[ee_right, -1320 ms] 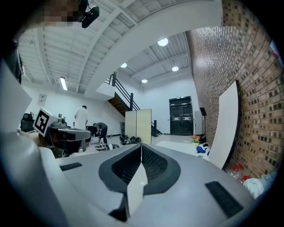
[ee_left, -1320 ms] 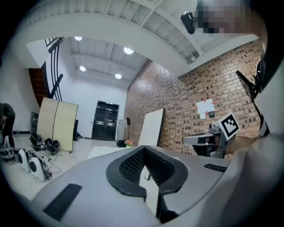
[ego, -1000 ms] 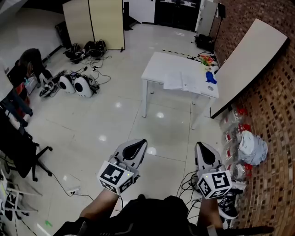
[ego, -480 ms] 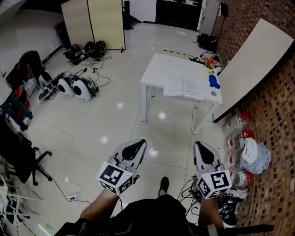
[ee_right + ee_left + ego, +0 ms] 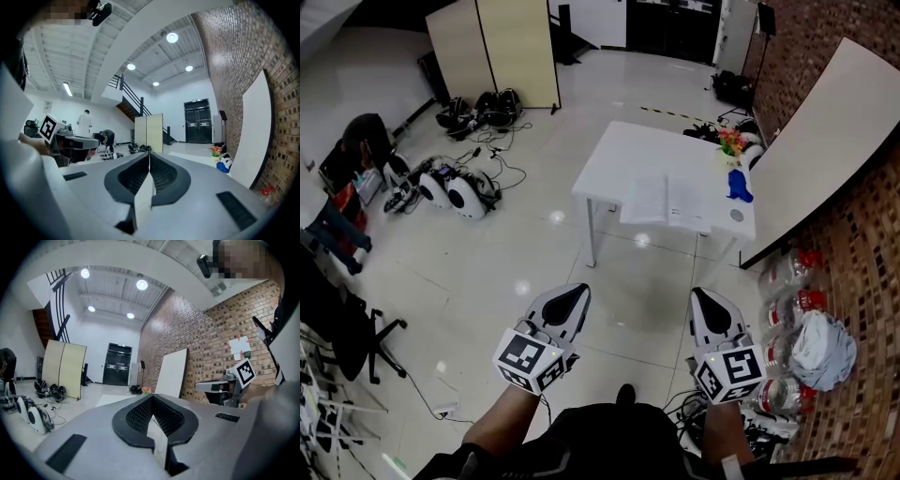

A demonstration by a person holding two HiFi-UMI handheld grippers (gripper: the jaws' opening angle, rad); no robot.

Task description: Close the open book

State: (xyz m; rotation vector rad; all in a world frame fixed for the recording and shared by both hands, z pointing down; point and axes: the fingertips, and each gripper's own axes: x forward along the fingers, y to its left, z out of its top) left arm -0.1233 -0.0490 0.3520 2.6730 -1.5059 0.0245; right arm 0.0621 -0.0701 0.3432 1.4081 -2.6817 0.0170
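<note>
An open book [image 5: 666, 200] lies flat near the front edge of a white table [image 5: 619, 155], well ahead of me across the tiled floor. In the head view my left gripper [image 5: 572, 298] and right gripper [image 5: 705, 298] are held side by side in front of my body, pointing level toward the table and far short of it. The left gripper [image 5: 151, 397] has its jaws meeting at the tip with nothing between them. The jaws of the right gripper [image 5: 149, 153] are likewise pressed together and empty. From the gripper views the book cannot be made out.
A blue object [image 5: 738, 185] and flowers [image 5: 731, 141] sit at the table's right end. A large white board [image 5: 825, 141] leans on the brick wall. Water bottles [image 5: 797, 272] and a white bag [image 5: 823, 349] lie at the right. Folding screen [image 5: 497, 52], floor gear [image 5: 455, 187], chair [image 5: 337, 319] at left.
Both grippers have travelled forward with me toward the table, which now sits nearer and lower in the head view. Both stay shut and empty.
</note>
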